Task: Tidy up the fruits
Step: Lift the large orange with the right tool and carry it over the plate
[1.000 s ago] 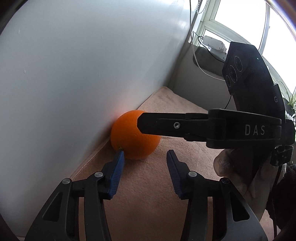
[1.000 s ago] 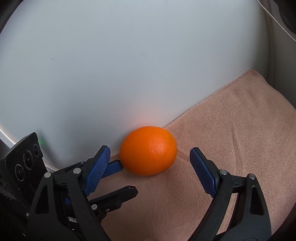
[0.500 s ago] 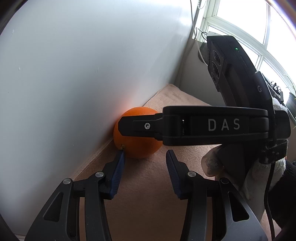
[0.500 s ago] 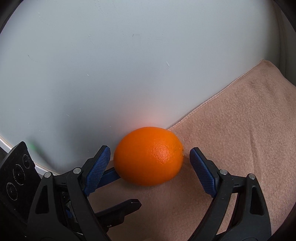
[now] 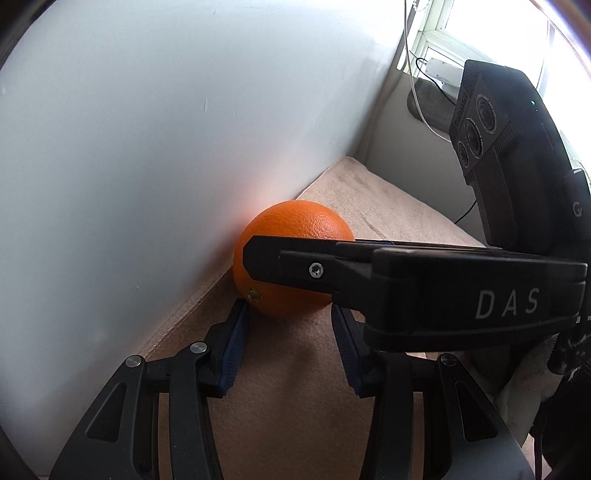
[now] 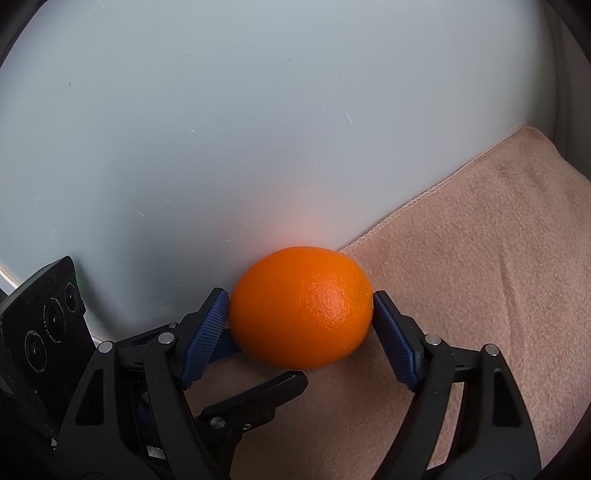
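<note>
An orange [image 6: 301, 306] lies on a pink towel [image 6: 480, 295] against a white wall. My right gripper [image 6: 301, 299] straddles it and its jaws are closing; both blue pads [image 6: 207, 332] touch the fruit's sides. In the left wrist view the orange [image 5: 295, 225] is partly covered by the right gripper's black finger [image 5: 295, 269], which crosses in front of it. My left gripper [image 5: 288, 317] stands open just short of the orange, its left pad tip by the stem end, nothing between its fingers. Its lower finger [image 6: 273, 387] shows under the orange in the right wrist view.
The white wall [image 5: 147, 147] runs right behind the orange. The towel [image 5: 388, 206] stretches back to a grey corner. A window [image 5: 480, 29] with cables and a small white device sits at the far right. A person's hand in a light glove [image 5: 528, 376] holds the right gripper.
My right gripper has come down and forward around the orange, and its jaws have narrowed until the pads meet the fruit. The left gripper has stayed put and open.
</note>
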A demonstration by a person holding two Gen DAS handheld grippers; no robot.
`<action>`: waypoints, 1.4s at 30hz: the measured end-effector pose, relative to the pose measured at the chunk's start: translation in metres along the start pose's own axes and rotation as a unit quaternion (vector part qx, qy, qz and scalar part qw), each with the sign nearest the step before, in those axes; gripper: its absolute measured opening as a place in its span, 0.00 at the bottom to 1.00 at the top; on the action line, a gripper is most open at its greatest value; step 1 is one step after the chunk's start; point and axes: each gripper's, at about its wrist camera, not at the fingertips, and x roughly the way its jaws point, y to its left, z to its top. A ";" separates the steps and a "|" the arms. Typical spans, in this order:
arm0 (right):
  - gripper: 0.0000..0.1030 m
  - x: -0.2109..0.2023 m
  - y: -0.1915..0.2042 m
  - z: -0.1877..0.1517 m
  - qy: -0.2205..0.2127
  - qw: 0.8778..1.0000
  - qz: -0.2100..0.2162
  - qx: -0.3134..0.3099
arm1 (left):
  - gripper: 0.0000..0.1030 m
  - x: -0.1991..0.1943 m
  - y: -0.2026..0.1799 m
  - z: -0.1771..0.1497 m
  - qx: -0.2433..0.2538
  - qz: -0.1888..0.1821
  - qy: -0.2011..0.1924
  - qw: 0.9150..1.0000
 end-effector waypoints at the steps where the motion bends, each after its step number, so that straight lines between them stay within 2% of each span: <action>1: 0.78 -0.002 0.000 -0.002 -0.004 1.000 -0.002 0.000 | 0.43 -0.001 -0.002 -0.001 0.003 -0.001 -0.002 1.000; 11: 0.78 -0.042 0.005 -0.025 -0.038 0.999 -0.022 -0.001 | 0.43 -0.026 -0.019 -0.003 0.037 -0.010 -0.022 0.999; 15: 0.78 -0.050 0.003 -0.024 -0.047 0.998 -0.033 -0.002 | 0.43 -0.027 -0.032 0.000 0.045 -0.020 -0.027 0.998; 18: 0.78 -0.062 0.016 -0.027 -0.056 0.998 -0.040 -0.001 | 0.43 -0.022 -0.044 0.005 0.054 -0.027 -0.033 0.998; 33: 0.78 -0.133 0.030 -0.058 -0.099 0.991 -0.084 0.021 | 0.43 -0.051 -0.098 -0.008 0.095 -0.073 -0.047 0.992; 42: 0.78 -0.188 0.037 -0.085 -0.128 0.984 -0.113 0.045 | 0.43 -0.063 -0.135 -0.014 0.125 -0.108 -0.048 0.985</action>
